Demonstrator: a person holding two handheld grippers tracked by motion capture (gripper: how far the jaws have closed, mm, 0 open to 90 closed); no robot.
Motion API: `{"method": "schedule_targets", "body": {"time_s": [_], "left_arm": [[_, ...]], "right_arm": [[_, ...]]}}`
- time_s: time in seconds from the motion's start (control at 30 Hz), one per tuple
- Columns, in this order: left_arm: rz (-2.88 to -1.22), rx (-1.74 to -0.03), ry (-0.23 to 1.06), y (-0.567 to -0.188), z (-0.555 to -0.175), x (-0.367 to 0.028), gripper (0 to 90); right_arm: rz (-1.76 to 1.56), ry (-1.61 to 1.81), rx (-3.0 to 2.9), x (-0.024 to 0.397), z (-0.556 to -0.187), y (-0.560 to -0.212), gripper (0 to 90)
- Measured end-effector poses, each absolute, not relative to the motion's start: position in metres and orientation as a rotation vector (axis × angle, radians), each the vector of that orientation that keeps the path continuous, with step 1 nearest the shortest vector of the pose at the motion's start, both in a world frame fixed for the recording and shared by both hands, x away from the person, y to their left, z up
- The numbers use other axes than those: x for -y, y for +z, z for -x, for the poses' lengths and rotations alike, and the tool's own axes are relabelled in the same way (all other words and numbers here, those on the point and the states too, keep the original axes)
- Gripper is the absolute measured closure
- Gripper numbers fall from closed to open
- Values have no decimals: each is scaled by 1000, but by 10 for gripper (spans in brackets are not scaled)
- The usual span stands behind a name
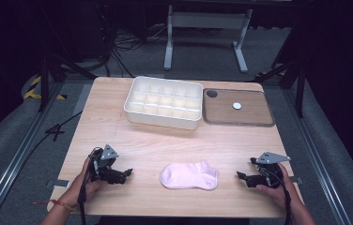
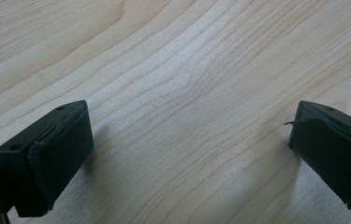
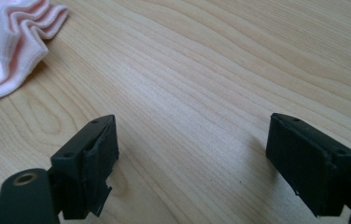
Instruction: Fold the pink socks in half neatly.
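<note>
In the high view, the sock (image 1: 189, 176) lay at lower centre, its long axis left to right and its cuff pointing right, between the left gripper (image 1: 126, 172) and right gripper (image 1: 240, 175). In the left gripper view, the jaws stood wide over bare table (image 2: 183, 70). In the right gripper view, the jaws stood wide and empty, with the sock's cuff (image 3: 10, 42) at upper left.

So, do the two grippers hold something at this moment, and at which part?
Nothing is held. The left gripper and the right gripper both stand open over bare table. The pink sock lies flat between them, untouched.
</note>
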State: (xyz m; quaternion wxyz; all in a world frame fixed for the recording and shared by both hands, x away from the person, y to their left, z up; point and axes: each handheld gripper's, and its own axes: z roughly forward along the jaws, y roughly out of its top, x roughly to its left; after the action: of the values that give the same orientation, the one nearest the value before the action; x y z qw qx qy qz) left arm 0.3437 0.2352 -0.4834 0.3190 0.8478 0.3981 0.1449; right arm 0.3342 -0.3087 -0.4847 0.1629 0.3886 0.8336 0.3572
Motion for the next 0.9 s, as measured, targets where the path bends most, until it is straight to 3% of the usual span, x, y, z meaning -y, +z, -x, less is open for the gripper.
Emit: {"method": "schedule_targets", "body": {"time_s": [0.53, 0.9], "left_arm": [[-2247, -986, 356, -484, -344, -237, 4], [-2275, -941, 344, -482, -345, -238, 28]], "right_arm": [[-1110, 1017, -2386, 310, -330, -484, 177], [-1061, 1107, -2367, 307, -328, -472, 336]]}}
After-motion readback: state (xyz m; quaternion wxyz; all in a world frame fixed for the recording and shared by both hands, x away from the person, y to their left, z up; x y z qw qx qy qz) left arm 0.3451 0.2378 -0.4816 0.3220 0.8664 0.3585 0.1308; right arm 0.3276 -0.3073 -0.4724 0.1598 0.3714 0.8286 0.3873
